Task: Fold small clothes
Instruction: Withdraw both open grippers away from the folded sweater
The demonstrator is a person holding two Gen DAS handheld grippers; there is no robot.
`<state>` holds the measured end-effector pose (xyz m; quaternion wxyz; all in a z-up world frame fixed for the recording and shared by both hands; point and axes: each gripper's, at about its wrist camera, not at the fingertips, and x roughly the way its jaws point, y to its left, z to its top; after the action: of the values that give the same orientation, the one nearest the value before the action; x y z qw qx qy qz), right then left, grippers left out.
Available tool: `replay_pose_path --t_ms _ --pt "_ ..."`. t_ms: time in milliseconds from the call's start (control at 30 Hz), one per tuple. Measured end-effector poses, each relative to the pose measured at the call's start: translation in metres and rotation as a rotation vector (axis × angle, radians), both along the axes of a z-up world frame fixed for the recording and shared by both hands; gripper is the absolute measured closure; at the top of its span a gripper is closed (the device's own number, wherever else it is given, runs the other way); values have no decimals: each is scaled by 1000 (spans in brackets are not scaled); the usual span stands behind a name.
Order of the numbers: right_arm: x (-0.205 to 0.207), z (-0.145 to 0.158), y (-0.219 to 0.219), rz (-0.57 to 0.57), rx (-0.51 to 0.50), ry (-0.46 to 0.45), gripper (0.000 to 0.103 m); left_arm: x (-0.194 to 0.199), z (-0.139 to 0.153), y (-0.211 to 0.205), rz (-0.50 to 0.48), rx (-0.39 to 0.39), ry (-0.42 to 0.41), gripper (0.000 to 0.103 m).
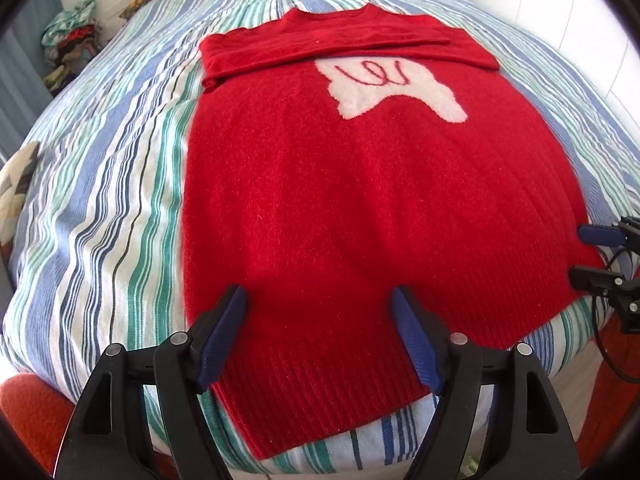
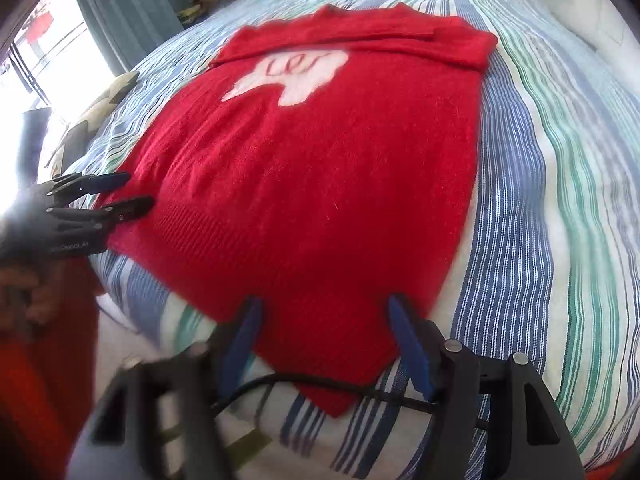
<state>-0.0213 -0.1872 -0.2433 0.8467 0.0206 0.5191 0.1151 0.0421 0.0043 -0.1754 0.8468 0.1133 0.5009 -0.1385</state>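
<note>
The left gripper (image 1: 320,312) hovered just above the ribbed hem of the red sweater (image 1: 340,200), its blue-padded fingers (image 1: 224,332) spread wide apart with nothing between them. The right gripper (image 2: 320,320) sat at the other corner of the same hem, its fingers likewise parted and empty, with a black cable (image 2: 320,384) running across below them over the edge of the bed. Seen from the right wrist view, the left gripper (image 2: 124,196) bore a line of pale lettering on its black body, too blurred to read, and a hand (image 2: 24,292) held it from behind. The sweater lay flat, front side up, on a bed covered by a striped bedspread (image 1: 100,200) of blue, green and white bands, hem nearest the cameras and neckline farthest. Both sleeves (image 1: 320,40) were folded across the chest, lying one over the other just below the collar. Below the sleeves a white patch (image 1: 400,92) was knitted into the front, carrying looping red script (image 1: 376,74) that could not be made out as words. A patterned cushion (image 2: 96,112) rested on the bedspread to the left of the sweater, and beyond the bed's far corner sat a heap of mixed clothes (image 1: 72,36), near a blue curtain (image 2: 128,8).
</note>
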Motion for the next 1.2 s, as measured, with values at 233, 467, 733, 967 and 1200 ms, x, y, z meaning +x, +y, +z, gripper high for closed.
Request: replay_pose_path --t_ms 233,467,733,967,1200 --pt "-2 0 2 -3 -4 -7 37 -1 0 0 2 4 2 24" --pt "-2 -1 1 -3 0 -15 36 1 -1 -1 2 11 -2 22" --pt "-7 17 -4 -19 37 -73 37 -1 20 17 31 -140 -48 22" --pt "-8 66 -53 -214 -50 -330 29 29 55 49 140 -150 -231 11" --pt "25 83 -142 -507 -152 -395 10 116 47 113 347 -127 -248 9"
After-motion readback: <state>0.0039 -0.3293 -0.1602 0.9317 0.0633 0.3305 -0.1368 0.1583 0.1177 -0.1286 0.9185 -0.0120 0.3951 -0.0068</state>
